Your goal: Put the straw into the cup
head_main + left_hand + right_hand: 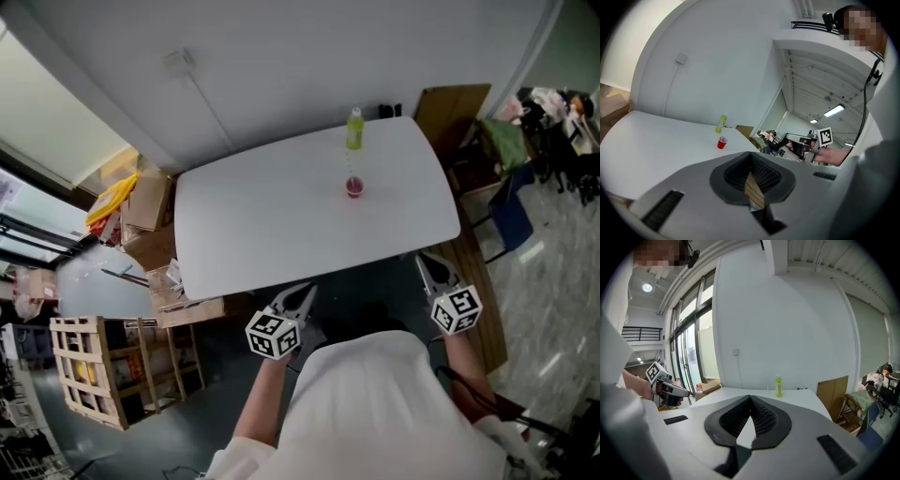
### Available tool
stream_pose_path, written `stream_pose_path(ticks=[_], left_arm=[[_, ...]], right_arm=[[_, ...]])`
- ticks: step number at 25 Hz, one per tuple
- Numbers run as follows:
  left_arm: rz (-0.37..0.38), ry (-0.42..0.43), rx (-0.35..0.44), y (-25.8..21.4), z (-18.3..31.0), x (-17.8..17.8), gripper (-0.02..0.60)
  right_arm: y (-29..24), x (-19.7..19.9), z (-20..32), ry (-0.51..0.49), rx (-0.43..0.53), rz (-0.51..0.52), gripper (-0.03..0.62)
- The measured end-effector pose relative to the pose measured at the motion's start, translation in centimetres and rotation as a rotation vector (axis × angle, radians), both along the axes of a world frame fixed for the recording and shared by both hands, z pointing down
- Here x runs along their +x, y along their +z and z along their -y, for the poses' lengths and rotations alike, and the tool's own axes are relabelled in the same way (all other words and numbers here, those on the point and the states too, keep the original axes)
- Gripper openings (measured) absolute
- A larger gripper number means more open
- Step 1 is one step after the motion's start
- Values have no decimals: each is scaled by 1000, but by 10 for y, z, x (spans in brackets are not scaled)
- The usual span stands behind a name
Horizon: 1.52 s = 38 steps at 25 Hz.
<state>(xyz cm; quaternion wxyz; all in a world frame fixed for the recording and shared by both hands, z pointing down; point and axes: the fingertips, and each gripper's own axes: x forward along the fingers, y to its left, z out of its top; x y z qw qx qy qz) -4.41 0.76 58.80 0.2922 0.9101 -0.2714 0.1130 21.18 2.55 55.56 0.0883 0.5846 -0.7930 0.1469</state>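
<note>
A small red cup [353, 187] stands on the white table [262, 225], right of centre, and a thin straw [350, 167] rises upright from it. From the left gripper view the cup [722, 142] looks far off. In the right gripper view the straw [767, 390] shows, while the jaws hide the cup. My left gripper [298, 295] and right gripper [433, 267] hang below the table's near edge, close to my body and far from the cup. The jaws of the left gripper [750, 157] and the right gripper [750, 399] meet at their tips with nothing between them.
A green bottle [354, 128] stands behind the cup near the table's far edge. Cardboard boxes [145, 202] and a wooden crate [94, 370] sit on the floor at the left. At the right are a brown board [450, 108] and a blue chair [511, 211].
</note>
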Motion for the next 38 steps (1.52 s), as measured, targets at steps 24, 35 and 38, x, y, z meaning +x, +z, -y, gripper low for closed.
stream_pose_path(ticks=[24, 35, 38], left_arm=[[10, -123, 37, -43, -18, 43, 2], [20, -154, 42, -44, -17, 43, 2], [22, -158, 40, -43, -18, 43, 2]], right_arm=[[-25, 44, 5, -93, 8, -6, 34], [-24, 42, 12, -120, 13, 7, 34], [-22, 40, 12, -127, 11, 9, 34]])
